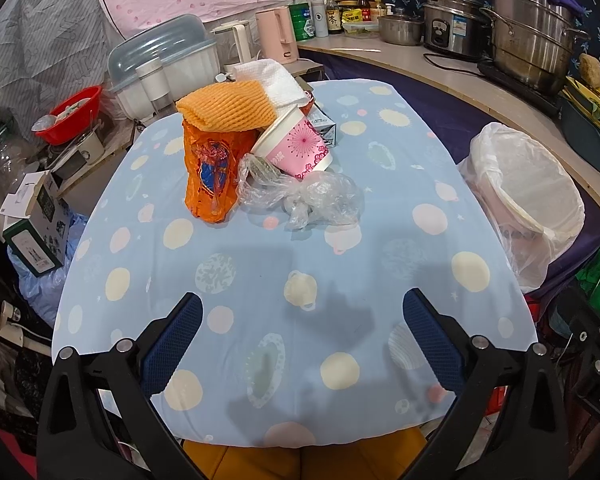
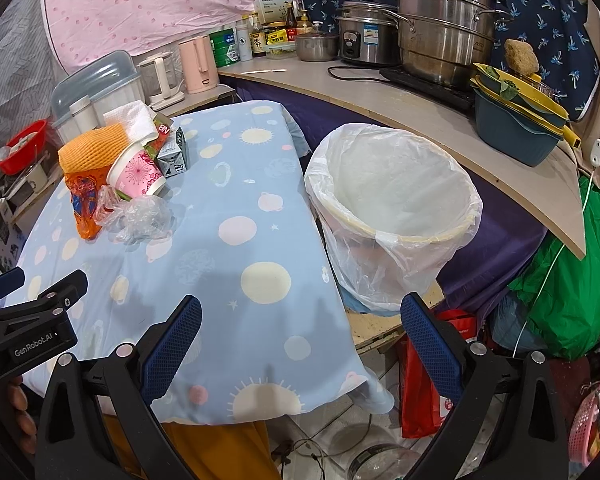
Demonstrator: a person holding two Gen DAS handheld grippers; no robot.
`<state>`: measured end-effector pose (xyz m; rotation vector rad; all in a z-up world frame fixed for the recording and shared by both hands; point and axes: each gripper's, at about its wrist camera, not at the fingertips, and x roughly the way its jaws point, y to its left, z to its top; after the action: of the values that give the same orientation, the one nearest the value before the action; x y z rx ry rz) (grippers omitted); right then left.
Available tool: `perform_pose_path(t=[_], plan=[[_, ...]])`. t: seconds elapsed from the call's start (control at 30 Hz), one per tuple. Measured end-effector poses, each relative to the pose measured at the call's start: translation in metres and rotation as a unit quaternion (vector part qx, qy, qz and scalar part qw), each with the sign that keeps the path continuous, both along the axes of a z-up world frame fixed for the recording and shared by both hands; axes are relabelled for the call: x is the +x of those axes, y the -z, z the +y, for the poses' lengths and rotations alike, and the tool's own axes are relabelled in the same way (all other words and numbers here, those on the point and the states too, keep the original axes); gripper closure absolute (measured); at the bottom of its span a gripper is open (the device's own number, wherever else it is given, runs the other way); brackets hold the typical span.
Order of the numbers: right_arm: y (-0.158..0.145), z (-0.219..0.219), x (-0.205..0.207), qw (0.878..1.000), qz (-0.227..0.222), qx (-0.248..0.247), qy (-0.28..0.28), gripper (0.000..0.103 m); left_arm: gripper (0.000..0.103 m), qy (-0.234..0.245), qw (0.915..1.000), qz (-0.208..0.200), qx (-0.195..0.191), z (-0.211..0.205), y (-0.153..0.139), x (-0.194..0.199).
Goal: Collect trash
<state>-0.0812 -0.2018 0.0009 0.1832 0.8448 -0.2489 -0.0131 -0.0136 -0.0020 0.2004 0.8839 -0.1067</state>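
Observation:
A heap of trash lies at the far end of the blue dotted table (image 1: 284, 256): an orange plastic bag (image 1: 209, 176), an orange foam net (image 1: 226, 105), a white paper towel (image 1: 270, 80), a pink paper cup (image 1: 296, 145) on its side, a crumpled clear bag (image 1: 304, 198) and a small carton (image 1: 326, 126). The lined trash bin (image 2: 396, 204) stands right of the table. My left gripper (image 1: 302, 312) hovers open over the near table end, well short of the heap. My right gripper (image 2: 300, 314) is open too, above the table's right edge beside the bin. The left gripper (image 2: 16, 292) also shows there.
A counter (image 2: 380, 100) on the right carries steel pots (image 2: 444, 28), a rice cooker, bottles and a blue basin. Left of the table stand a covered dish rack (image 1: 160, 64), a red bowl (image 1: 74, 114) and boxes. Bags and a cable lie on the floor.

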Motion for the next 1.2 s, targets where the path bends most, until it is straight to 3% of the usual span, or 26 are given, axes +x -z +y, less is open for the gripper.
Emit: perform_pose_path(t=[0.7, 1.2], plan=[[0.002, 0.004, 0.003, 1.0, 0.004, 0.001, 0.0, 0.007, 0.007, -0.002, 1.0, 0.006, -0.005, 0.002, 0.001, 0.001], [0.018, 0.019, 0.053, 1.0, 0.015, 0.003, 0.008, 0.007, 0.007, -0.038, 0.9985, 0.026, -0.028, 0.043, 0.018, 0.056]])
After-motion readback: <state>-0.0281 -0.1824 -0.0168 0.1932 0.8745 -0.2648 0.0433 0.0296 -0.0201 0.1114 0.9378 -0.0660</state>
